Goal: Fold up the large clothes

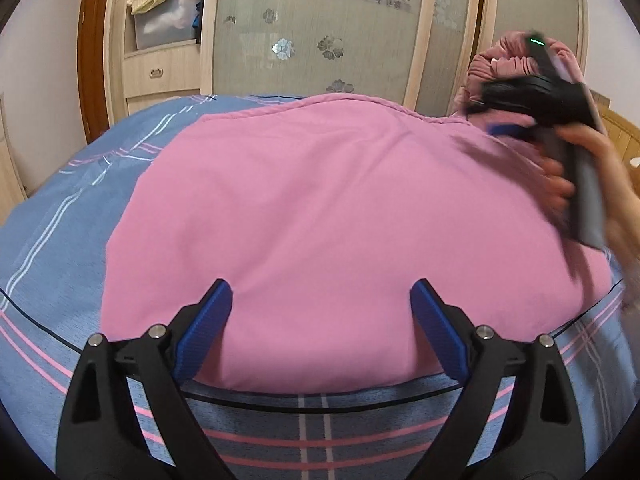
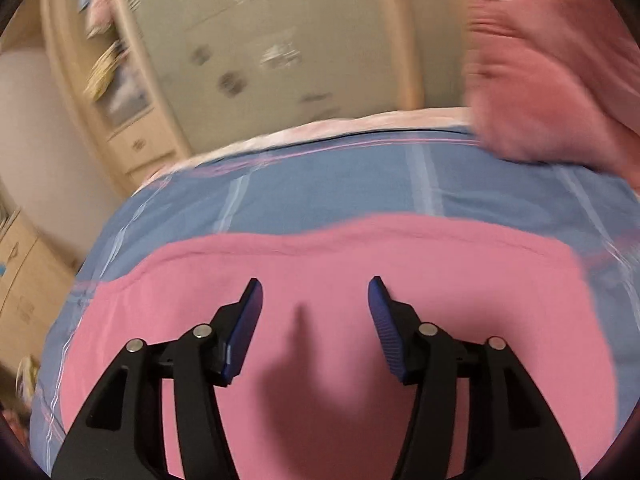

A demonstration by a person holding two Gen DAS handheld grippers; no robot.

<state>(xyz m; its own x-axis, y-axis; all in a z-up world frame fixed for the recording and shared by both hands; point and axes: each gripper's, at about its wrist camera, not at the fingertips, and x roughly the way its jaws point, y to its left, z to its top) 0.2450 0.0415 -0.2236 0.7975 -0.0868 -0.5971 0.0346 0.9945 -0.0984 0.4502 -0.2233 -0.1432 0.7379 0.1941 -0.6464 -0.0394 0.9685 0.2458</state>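
Observation:
A large pink garment [image 1: 320, 220] lies flat and smooth on the blue striped bed sheet [image 1: 72, 220]. My left gripper [image 1: 322, 292] is open and empty, hovering over the garment's near edge. In the left wrist view the right gripper [image 1: 504, 128] shows blurred at the garment's far right side, held in a hand. In the right wrist view the right gripper [image 2: 316, 292] is open and empty above the pink garment [image 2: 320, 360], whose far hem lies just ahead; its shadow falls on the cloth.
A bunched darker pink cloth [image 2: 552, 80] sits on the bed at the far right, also seen in the left wrist view [image 1: 508, 64]. A wardrobe with frosted floral doors [image 1: 320, 28] and shelves of clothes stands behind the bed.

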